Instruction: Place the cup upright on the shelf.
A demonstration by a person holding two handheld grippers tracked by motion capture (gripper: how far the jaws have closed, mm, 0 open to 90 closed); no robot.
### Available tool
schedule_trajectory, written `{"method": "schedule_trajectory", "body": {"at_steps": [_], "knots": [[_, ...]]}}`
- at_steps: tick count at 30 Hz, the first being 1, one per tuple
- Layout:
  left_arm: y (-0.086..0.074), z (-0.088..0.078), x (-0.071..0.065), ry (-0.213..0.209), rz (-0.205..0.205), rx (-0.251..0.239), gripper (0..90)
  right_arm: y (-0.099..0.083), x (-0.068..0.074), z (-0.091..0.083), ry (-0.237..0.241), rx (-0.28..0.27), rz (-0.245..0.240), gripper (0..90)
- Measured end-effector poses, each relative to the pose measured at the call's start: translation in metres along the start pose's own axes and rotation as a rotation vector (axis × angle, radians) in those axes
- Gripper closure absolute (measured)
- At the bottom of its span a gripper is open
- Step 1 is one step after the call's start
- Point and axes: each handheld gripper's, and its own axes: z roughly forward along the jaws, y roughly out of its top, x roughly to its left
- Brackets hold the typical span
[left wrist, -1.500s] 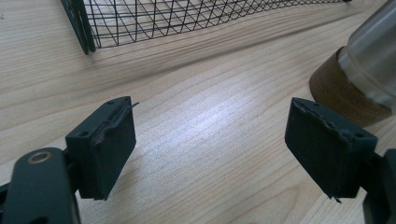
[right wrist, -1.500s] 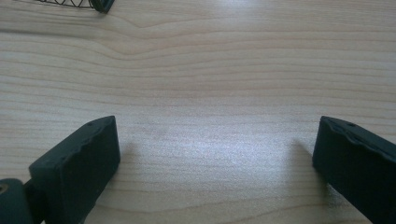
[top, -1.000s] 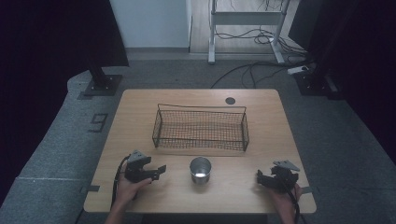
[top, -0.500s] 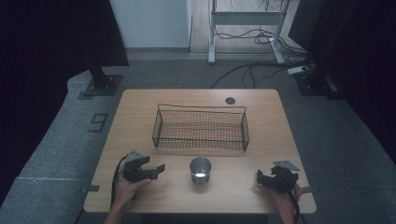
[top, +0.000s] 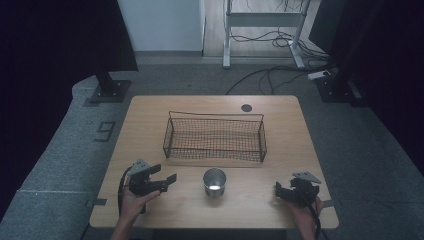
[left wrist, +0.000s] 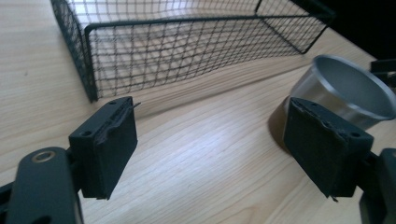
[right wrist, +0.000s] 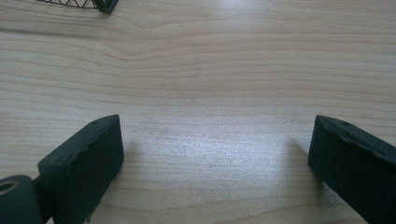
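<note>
Cup between both grippers, nearer the left.

Left gripper (top: 167, 181) near front-left desk (top: 150, 107) corner, jaws wide apart, empty, aimed at cup (top: 214, 182) just beside. Right gripper (top: 281, 192) near front-right corner, wide open, empty. Cup upright near front edge; basket (top: 215, 137) behind, mid-desk.

both grippers, left (top: 167, 180) and right (top: 280, 190), jaws wide apart

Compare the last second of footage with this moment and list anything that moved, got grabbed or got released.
Nothing visibly changed. The left gripper and right gripper rest open on the table at the near corners, holding nothing. The metal cup stands between them, untouched, and the wire basket sits empty behind it.
</note>
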Motion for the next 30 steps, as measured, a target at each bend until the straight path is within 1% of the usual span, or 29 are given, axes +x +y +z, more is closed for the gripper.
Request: {"method": "schedule_trajectory", "body": {"at_steps": [2, 6, 8, 11, 18, 20, 22, 28, 30], "knots": [[0.002, -0.002, -0.003, -0.008, 0.011, -0.010, 18.9, 0.000, 0.000, 0.000, 0.000, 0.000, 0.000, 3.4], [0.005, -0.005, -0.008, -0.028, 0.016, -0.026, 19.3, 0.000, 0.000, 0.000, 0.000, 0.000, 0.000, 3.5], [0.006, -0.006, -0.010, -0.030, 0.023, -0.028, 19.5, 0.000, 0.000, 0.000, 0.001, 0.000, 0.000, 3.5], [0.007, -0.005, -0.012, -0.031, 0.029, -0.025, 19.6, 0.000, 0.000, 0.000, 0.001, 0.000, 0.001, 3.6], [0.009, -0.002, -0.020, -0.055, 0.029, -0.021, 19.0, 0.000, 0.000, 0.000, 0.001, -0.002, -0.002, 3.8], [0.010, -0.001, -0.023, -0.076, 0.026, -0.020, 18.4, 0.000, 0.000, 0.000, 0.001, -0.002, 0.000, 3.8], [0.011, 0.001, -0.027, -0.076, 0.037, -0.014, 18.2, 0.000, 0.000, 0.000, 0.001, -0.002, -0.002, 3.8], [0.013, 0.009, -0.037, -0.087, 0.053, 0.000, 17.3, 0.000, 0.000, 0.000, 0.002, -0.002, -0.001, 4.2], [0.014, 0.012, -0.041, -0.084, 0.064, 0.004, 16.4, 0.000, 0.000, 0.000, 0.002, -0.003, -0.001, 4.4]]}}
